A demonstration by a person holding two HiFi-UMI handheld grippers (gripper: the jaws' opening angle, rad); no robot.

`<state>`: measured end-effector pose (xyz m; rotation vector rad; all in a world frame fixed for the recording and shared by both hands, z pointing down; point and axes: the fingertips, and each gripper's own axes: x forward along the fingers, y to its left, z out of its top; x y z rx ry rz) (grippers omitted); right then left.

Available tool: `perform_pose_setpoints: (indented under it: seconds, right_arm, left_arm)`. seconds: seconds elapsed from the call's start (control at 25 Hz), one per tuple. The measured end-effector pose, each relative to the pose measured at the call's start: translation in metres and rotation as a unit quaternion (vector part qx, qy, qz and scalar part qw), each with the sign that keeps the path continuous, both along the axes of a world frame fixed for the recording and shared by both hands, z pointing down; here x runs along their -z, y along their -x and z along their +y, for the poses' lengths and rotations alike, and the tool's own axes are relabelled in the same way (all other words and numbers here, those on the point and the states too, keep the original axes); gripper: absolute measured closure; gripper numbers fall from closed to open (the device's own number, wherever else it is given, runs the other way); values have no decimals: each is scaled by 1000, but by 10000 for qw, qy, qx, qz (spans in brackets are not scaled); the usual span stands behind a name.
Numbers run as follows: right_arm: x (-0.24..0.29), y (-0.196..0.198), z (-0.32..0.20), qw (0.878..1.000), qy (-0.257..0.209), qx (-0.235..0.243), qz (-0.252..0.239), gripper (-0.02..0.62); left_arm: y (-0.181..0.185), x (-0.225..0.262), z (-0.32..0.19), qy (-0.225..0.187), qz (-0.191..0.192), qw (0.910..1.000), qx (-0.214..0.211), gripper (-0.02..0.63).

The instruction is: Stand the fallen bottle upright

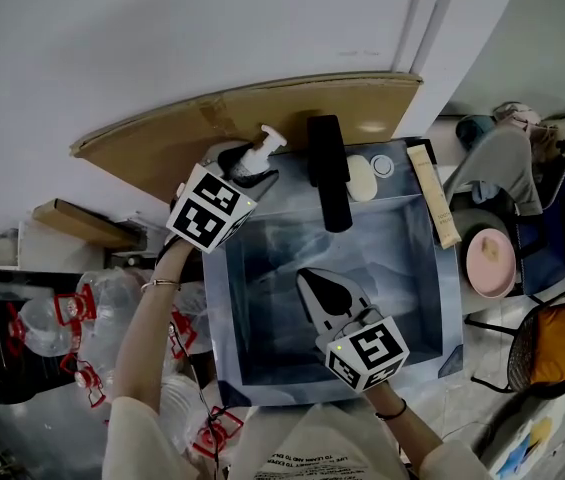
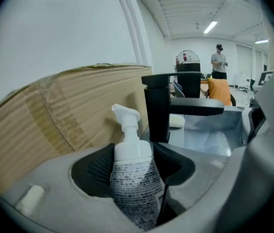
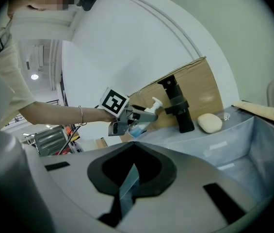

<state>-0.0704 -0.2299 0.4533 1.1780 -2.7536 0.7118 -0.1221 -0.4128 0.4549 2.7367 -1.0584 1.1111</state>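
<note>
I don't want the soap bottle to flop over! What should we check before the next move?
1. White pump bottle with speckled label clamped in left gripper: ok.
2. Bottle upright: not ok, tilted.
3. Pump apart from tall black faucet: ok, but close.
4. What is under the bottle's base: cannot tell, hidden.
5. Right gripper out of the way, empty, above grey metal sink: ok.
</note>
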Motion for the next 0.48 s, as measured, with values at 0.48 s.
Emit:
perform_pose_setpoints:
  seconds: [0.48]
  right_arm:
    - [1,4,8,9999,-33,11,110,592]
  left_arm:
    - [32,50,-1,-911,1609,9768,1084,347]
